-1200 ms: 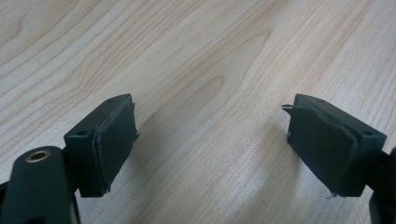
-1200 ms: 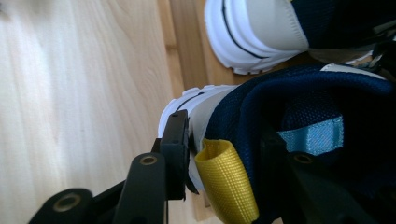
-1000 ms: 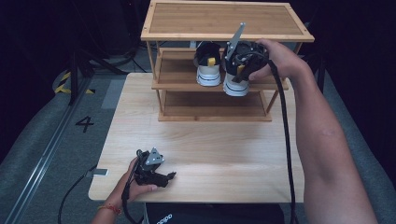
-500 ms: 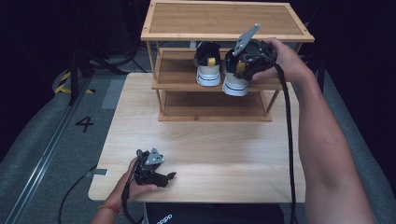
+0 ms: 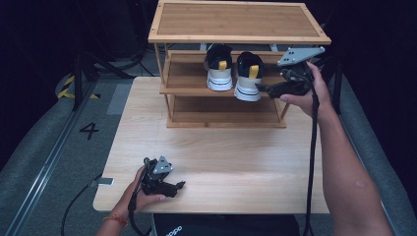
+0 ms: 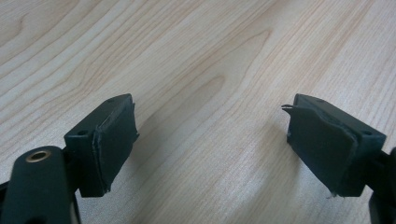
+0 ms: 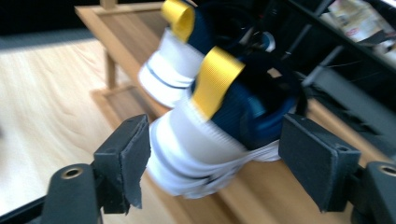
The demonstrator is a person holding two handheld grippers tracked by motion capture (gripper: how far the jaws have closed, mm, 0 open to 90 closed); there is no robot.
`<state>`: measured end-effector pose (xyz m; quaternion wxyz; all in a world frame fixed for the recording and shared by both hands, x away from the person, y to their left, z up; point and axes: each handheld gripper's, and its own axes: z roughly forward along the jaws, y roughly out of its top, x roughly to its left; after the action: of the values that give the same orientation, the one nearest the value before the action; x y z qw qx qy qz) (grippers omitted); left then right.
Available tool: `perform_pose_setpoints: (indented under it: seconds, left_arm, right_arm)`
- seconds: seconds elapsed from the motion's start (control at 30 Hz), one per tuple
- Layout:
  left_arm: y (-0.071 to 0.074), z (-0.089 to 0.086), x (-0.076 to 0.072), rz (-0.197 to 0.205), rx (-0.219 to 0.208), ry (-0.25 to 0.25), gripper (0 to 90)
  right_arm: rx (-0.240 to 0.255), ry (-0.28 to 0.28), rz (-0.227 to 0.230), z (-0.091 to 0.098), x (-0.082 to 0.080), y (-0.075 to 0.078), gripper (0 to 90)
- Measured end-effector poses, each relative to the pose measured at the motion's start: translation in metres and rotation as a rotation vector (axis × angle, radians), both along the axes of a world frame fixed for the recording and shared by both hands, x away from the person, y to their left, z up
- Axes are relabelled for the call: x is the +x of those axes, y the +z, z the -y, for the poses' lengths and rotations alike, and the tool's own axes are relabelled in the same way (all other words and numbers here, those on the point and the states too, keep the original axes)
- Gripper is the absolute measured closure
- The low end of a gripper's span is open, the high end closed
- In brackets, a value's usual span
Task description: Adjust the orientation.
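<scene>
A pair of shoes sits on the middle shelf (image 5: 187, 88) of a wooden rack (image 5: 236, 19) that stands at the far edge of the desk (image 5: 221, 152). Both shoes have their heels, with yellow pull tabs, toward the person. The right shoe (image 5: 247, 78) sits near the right end of that shelf, its heel at the front edge, and the left shoe (image 5: 219, 73) stands just beside it.

The right gripper (image 5: 265, 88) is held level by the shelf's right end, pointing at the right shoe. Its jaws have just been opening and now stand wide apart. In the right gripper view the heel (image 7: 205, 135) lies between the pads; the picture is blurred, but they seem not to press on it.

The left gripper (image 5: 179, 186) rests near the desk's front-left corner, jaws apart over bare wood (image 6: 196, 84).
</scene>
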<state>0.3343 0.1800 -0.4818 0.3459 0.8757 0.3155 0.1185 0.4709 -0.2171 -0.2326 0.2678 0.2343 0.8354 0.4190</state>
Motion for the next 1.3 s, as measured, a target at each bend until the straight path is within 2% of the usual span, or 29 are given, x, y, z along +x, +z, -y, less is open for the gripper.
perform_pose_setpoints:
  seconds: [0.1,0.17,0.3,0.4,0.5,0.57,0.63,0.8,0.87,1.17,1.27,1.3]
  left_arm:
    - [0.000,0.000,0.000,0.004,-0.004,0.000,16.1]
    - [0.000,0.000,0.000,0.004,-0.003,0.000,16.1]
    - [-0.001,0.000,-0.001,0.002,-0.007,0.004,16.2]
    - [0.000,0.000,-0.001,0.001,-0.006,0.004,16.2]
    - [0.000,0.000,-0.001,0.001,-0.006,0.004,16.2]
    - [0.000,0.000,0.000,0.002,-0.005,0.002,16.2]
    - [0.000,0.000,-0.001,0.001,-0.006,0.002,16.2]
    - [-0.001,0.000,-0.001,0.002,-0.007,0.003,16.2]
    - [-0.001,0.000,0.000,0.002,-0.007,0.002,16.2]
    - [0.000,0.000,0.000,0.003,-0.004,-0.003,16.3]
    - [0.000,0.000,0.000,0.005,-0.005,-0.002,16.4]
    - [0.000,0.000,0.000,0.005,-0.005,-0.002,16.4]
  right_arm:
    - [0.029,-0.050,-0.028,0.002,0.000,-0.019,22.4]
    - [0.056,-0.054,-0.062,0.002,0.002,-0.030,22.2]
    - [0.097,-0.080,-0.055,-0.003,0.004,-0.046,23.3]
    - [0.137,-0.111,-0.052,-0.008,0.007,-0.050,23.5]
    - [0.125,-0.165,-0.042,-0.013,0.013,-0.051,22.3]
    - [0.141,-0.157,-0.078,-0.013,0.019,-0.051,19.2]
    - [0.144,-0.140,-0.109,-0.013,0.024,-0.050,19.9]
    - [0.112,-0.182,-0.086,-0.010,0.035,-0.048,33.1]
    - [0.120,-0.178,-0.104,-0.009,0.040,-0.049,32.3]
    - [0.095,-0.194,-0.107,-0.013,0.060,-0.051,31.5]
    - [0.087,-0.204,-0.110,-0.015,0.060,-0.052,30.6]
    - [0.073,-0.208,-0.094,-0.015,0.056,-0.052,30.6]
